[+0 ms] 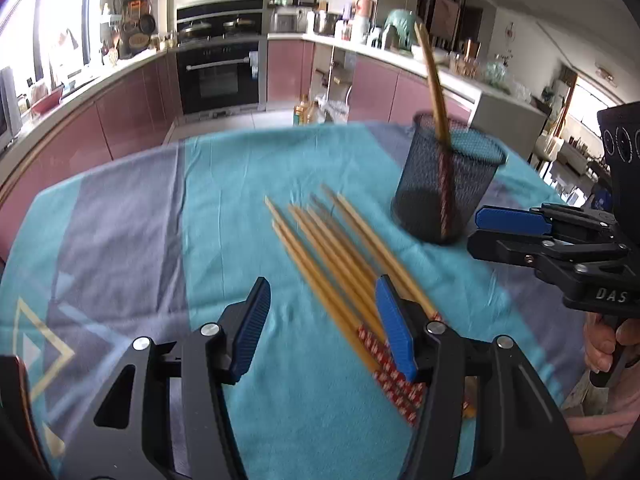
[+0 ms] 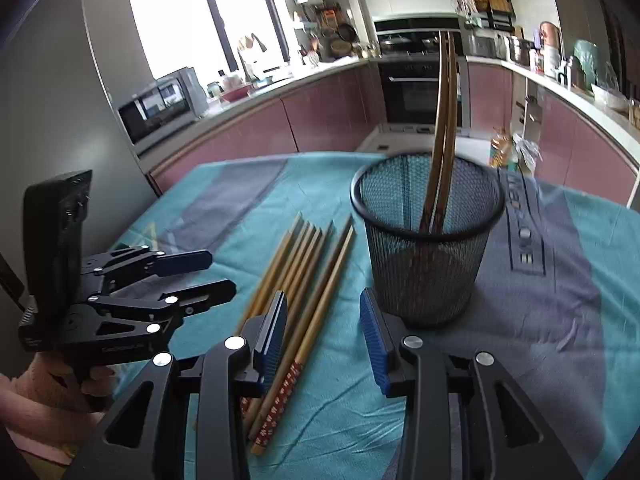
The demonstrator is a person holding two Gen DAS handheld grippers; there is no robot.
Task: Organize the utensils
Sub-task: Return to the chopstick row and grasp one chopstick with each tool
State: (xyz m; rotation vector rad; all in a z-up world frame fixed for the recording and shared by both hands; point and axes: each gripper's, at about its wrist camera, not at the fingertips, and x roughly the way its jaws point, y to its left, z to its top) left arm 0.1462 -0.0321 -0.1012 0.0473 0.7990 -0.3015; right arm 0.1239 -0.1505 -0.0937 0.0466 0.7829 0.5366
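Both the left gripper (image 1: pixel 320 324) and right gripper (image 2: pixel 324 334) are hanging open and empty; the chopsticks (image 1: pixel 332 256) at center frame are looking light, stiff, slick, so pinching mid-shaft is probably safest.

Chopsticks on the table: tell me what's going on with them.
A person holds a gripper in each hand and is sorting chopsticks into the black mesh cup. Two chopsticks already stand in it. The other chopsticks lie loose on the blue tablecloth beside the cup. Left gripper and right gripper hang open over that pile, fingers holding nothing.
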